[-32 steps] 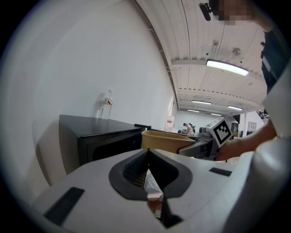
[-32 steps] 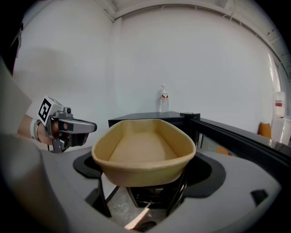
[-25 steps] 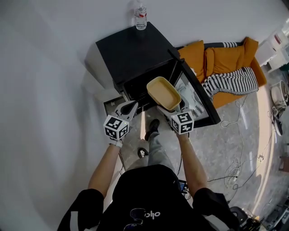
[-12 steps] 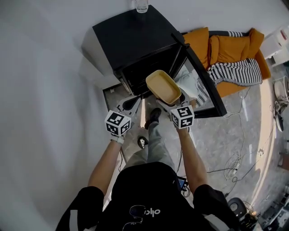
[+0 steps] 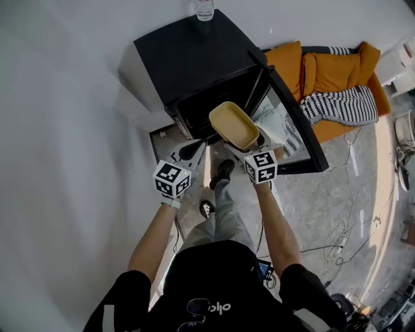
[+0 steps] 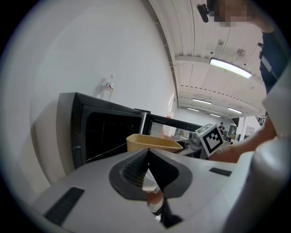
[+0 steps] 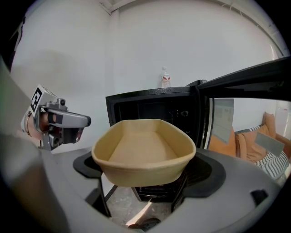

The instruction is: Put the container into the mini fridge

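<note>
Presently, the right gripper point(image 7: 145, 177) has its jaws pinched on the near end of the container point(image 7: 143, 152), a shallow tan tub. The tub is empty and is held level with its open side up. The left gripper point(image 6: 148, 157) has its jaws pressed together with nothing between them. It hangs to the left of the container, apart from it, and takes no part in the carry.

The container is in the air in front of the fridge point(image 5: 188, 61), at about the height of the opening. Its far end points into the dark cavity. From the head view it appears to sit at the threshold, not inside, and no part of it rests on anything. The door point(image 5: 292, 117) stands wide open to the right, so the way in is unobstructed. A bottle point(image 5: 203, 8) stands on top of the fridge, well clear of the work. A sofa point(image 5: 324, 71) lies beyond the door.

Assessment: the door is open, and the container is gripped and brought up to the opening. Outstanding steps are to carry it inside, set it down on a shelf or the cavity floor, open the right jaws and draw the gripper back out. The interior is too dark to judge where it will sit
</note>
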`<state>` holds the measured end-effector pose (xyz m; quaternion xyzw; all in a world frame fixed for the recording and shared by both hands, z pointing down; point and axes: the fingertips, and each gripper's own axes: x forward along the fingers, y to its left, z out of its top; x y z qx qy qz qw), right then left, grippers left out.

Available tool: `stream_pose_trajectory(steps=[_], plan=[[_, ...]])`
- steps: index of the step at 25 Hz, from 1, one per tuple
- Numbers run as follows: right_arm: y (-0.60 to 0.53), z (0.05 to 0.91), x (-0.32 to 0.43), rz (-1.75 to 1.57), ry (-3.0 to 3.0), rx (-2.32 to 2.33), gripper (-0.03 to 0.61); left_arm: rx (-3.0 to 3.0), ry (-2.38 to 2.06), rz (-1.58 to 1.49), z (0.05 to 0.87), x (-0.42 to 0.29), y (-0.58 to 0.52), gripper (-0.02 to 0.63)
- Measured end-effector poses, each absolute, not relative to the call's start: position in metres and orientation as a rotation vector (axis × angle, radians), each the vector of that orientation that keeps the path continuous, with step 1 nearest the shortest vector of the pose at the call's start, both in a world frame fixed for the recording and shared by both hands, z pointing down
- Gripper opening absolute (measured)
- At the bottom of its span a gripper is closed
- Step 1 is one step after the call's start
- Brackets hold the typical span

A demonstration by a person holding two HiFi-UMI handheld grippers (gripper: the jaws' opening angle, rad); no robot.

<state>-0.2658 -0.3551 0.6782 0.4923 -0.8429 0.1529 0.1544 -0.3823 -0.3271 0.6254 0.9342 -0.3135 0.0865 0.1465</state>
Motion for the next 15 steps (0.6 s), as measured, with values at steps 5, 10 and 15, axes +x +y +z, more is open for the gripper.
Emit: stream_pose_trajectory(steps=[5,10,15], plan=[[-0.386,0.682,-0.269,0.419,-2.429,1.422,0.531,2.698,-0.904,0.247,0.626,-0.380,-0.344,0.008],[-0.426,0.689,-0.273,0.392,-2.441,1.428,0.531,2.713,-0.895,0.241,0.627,-0.377,-0.363,0.008],[-0.460,0.697,-0.278,0.371,-2.449,1.426,0.531,2.720,-0.879,0.240,0.634,-0.373,-0.378,0.008]])
